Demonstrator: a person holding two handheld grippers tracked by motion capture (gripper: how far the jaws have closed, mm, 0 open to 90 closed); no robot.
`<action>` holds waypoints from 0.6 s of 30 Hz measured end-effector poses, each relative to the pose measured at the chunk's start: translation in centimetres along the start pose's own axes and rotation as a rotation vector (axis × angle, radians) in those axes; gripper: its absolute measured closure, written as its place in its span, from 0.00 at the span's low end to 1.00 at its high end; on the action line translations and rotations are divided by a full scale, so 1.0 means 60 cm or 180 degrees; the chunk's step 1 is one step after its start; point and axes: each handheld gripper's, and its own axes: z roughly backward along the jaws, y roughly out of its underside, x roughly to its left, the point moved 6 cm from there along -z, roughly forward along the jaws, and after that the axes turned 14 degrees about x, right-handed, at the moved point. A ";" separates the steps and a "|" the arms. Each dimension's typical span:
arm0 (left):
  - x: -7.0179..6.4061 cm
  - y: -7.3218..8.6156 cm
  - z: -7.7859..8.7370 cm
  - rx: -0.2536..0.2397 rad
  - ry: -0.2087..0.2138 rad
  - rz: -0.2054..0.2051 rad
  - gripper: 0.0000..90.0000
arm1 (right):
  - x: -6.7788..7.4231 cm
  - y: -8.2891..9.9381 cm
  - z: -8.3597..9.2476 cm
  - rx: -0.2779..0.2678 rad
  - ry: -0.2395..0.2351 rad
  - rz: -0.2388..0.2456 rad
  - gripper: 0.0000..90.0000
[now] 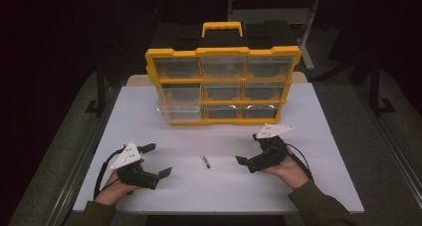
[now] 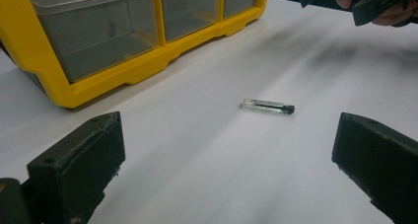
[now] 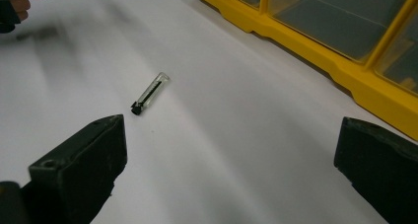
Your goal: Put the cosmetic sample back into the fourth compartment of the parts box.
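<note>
Left gripper (image 1: 158,160) sat at the near left of the white table (image 1: 149,111), held in the person's left hand (image 1: 115,188). Its jaws stood wide apart, gripping nothing. A small clear vial with a black cap (image 1: 205,161) lay flat on the table between the two grippers, to the right of the left gripper and well apart from its jaws; in the left gripper view the vial (image 2: 268,106) lay ahead of the open jaws, untouched. Right gripper (image 1: 248,150) sat at the near right in the right hand (image 1: 288,172), jaws likewise spread wide and empty, the vial (image 3: 150,93) ahead and apart. Yellow drawer organizer (image 1: 223,52) stood upright at the far middle; its lower left drawer (image 1: 180,110) protruded slightly.
</note>
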 end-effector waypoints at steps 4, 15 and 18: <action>0.001 -0.001 0.000 -0.0018 -0.0005 0.0011 0.00 | 0.004 -0.009 -0.004 0.0007 -0.0015 0.0035 0.00; 0.001 -0.002 0.001 -0.0020 -0.0003 0.0002 0.00 | 0.017 -0.027 -0.021 0.0080 -0.0060 0.0107 0.00; 0.001 -0.003 0.000 -0.0027 -0.0005 -0.0007 0.00 | 0.020 -0.033 -0.025 0.0081 -0.0072 0.0131 0.00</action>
